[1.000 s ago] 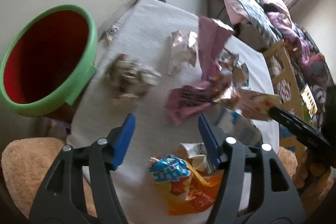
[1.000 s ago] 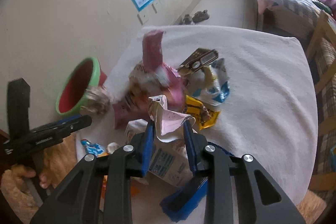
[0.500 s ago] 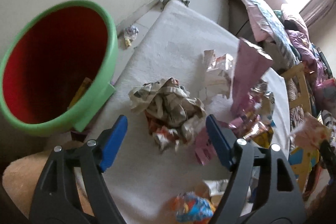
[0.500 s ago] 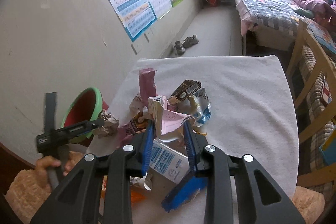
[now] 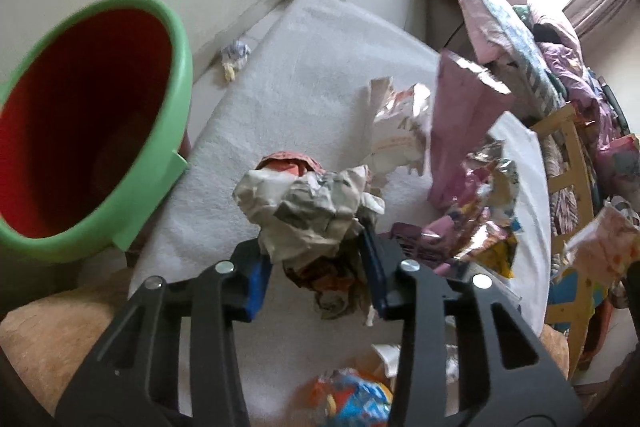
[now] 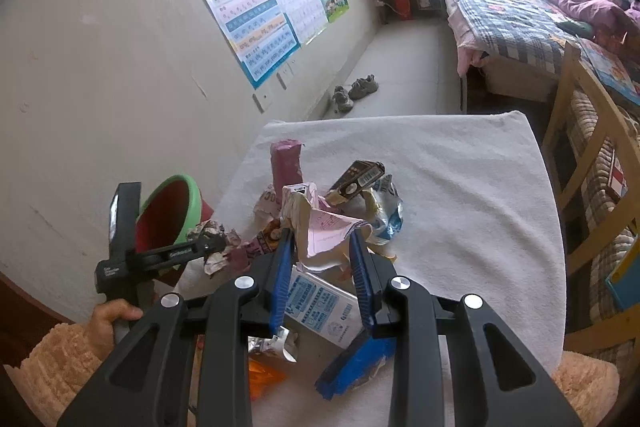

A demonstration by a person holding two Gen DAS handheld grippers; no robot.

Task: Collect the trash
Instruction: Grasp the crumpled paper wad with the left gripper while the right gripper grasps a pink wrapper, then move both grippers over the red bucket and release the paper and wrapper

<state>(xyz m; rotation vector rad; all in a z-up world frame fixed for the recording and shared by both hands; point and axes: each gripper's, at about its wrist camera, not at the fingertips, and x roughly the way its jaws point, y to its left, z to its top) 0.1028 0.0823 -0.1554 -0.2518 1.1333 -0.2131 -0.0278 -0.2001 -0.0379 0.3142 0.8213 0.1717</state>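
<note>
Closed left gripper (image 5: 316, 263) on crumpled paper wad (image 5: 308, 211) at table's near left, right gripper (image 6: 322, 255) clamping pink paper scrap (image 6: 326, 233); should have lifted clear before swinging left over green bin (image 5: 160, 107).

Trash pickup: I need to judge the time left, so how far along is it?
Early. Done: nothing visible in the green bin. In hand: left gripper has just closed on the crumpled paper wad; right gripper clamps the pink-printed paper. Left: pink bag, foil wrappers and milk carton on the white cloth.
</note>
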